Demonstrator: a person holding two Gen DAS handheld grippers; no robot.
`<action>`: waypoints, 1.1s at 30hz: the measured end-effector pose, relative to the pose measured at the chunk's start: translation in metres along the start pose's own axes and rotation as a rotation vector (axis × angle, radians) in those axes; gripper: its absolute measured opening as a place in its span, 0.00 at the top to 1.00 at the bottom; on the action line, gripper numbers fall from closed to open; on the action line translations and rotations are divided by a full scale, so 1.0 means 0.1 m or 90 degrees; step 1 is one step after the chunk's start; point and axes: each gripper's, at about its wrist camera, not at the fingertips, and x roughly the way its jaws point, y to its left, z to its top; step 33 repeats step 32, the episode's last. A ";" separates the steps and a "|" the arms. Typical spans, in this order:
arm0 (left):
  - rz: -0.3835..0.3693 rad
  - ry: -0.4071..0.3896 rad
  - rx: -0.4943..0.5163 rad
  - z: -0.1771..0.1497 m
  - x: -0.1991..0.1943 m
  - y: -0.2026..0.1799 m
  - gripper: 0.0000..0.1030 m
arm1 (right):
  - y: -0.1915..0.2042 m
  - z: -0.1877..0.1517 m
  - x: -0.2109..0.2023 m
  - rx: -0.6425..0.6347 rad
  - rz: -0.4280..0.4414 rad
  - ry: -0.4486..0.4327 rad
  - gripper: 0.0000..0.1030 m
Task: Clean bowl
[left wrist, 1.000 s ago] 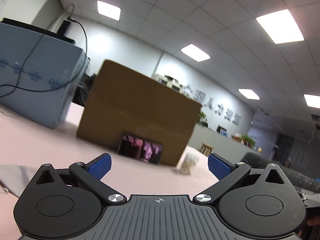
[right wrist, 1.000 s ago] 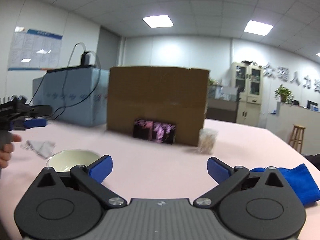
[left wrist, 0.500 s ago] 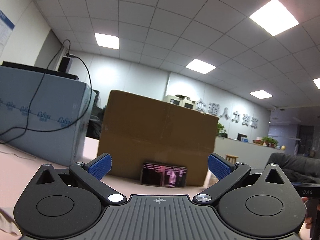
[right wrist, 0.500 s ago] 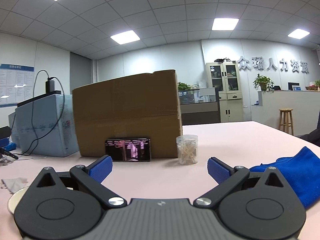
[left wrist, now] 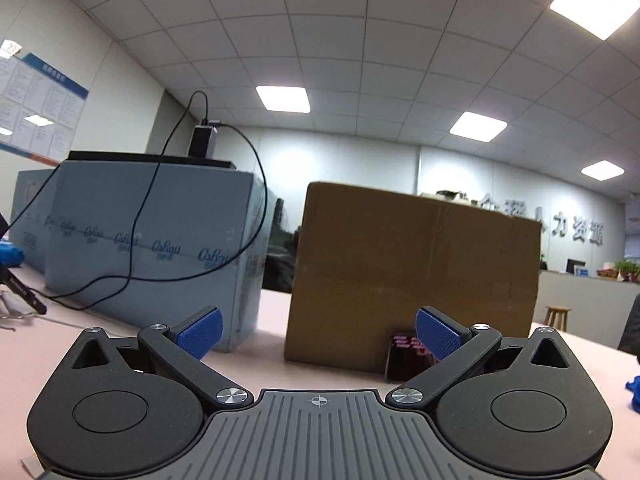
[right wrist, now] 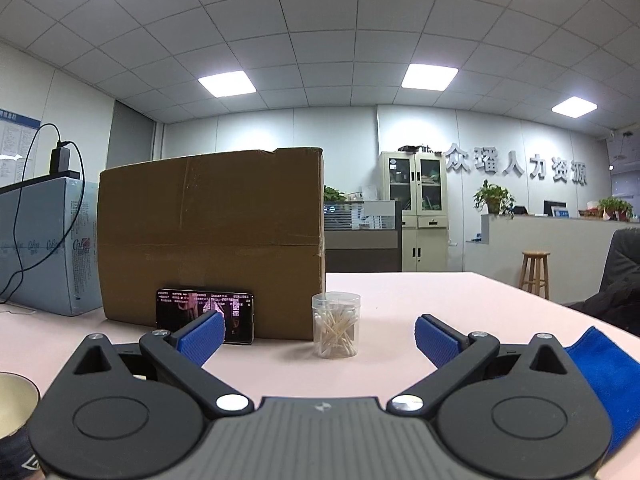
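Observation:
The cream bowl (right wrist: pixel 14 400) shows only as a rim at the lower left edge of the right wrist view, left of my right gripper. A blue cloth (right wrist: pixel 604 376) lies on the pink table at the right, just beside the right gripper's body; a corner of it shows in the left wrist view (left wrist: pixel 634 390). My right gripper (right wrist: pixel 316 338) is open and empty, pointing at the cardboard box. My left gripper (left wrist: pixel 318 330) is open and empty, held level above the table. The bowl is not in the left wrist view.
A cardboard box (right wrist: pixel 212 240) stands ahead with a phone (right wrist: pixel 204 316) leaning on it and a clear jar of cotton swabs (right wrist: pixel 336 324) beside it. A grey-blue box (left wrist: pixel 148 240) with a black cable stands at the left. A tripod leg (left wrist: pixel 20 288) is far left.
Both grippers have tilted up and levelled out. The left view swung left, so the grey-blue box fills more of it. The bowl slid to the right view's lower left edge.

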 end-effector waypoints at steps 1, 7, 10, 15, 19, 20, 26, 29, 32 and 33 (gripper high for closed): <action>0.003 0.005 0.018 -0.03 0.01 -0.04 0.00 | 0.02 0.00 0.00 -0.009 -0.005 -0.001 0.00; -0.031 0.040 0.044 -0.07 0.06 -0.09 0.00 | 0.11 -0.02 -0.02 -0.034 -0.026 -0.008 0.00; -0.024 0.045 0.032 -0.08 0.10 -0.06 0.00 | 0.10 -0.01 -0.02 -0.027 -0.030 -0.005 0.00; -0.041 0.048 0.034 -0.09 0.12 -0.07 0.00 | 0.11 0.00 0.02 -0.028 -0.023 0.008 0.00; -0.049 0.050 0.034 -0.09 0.13 -0.07 0.00 | 0.13 0.00 0.02 -0.033 -0.029 0.013 0.00; -0.050 0.051 0.032 -0.09 0.13 -0.07 0.00 | 0.13 0.00 0.02 -0.034 -0.031 0.016 0.00; -0.051 0.059 0.020 -0.10 0.15 -0.04 0.00 | 0.14 0.01 0.08 -0.037 -0.033 0.036 0.00; -0.051 0.060 0.015 -0.10 0.15 -0.02 0.00 | 0.16 0.01 0.09 -0.041 -0.032 0.041 0.00; -0.052 0.062 0.014 -0.09 0.15 -0.02 0.00 | 0.16 0.01 0.11 -0.040 -0.028 0.046 0.00; -0.052 0.062 0.014 -0.09 0.15 -0.02 0.00 | 0.16 0.01 0.11 -0.040 -0.028 0.046 0.00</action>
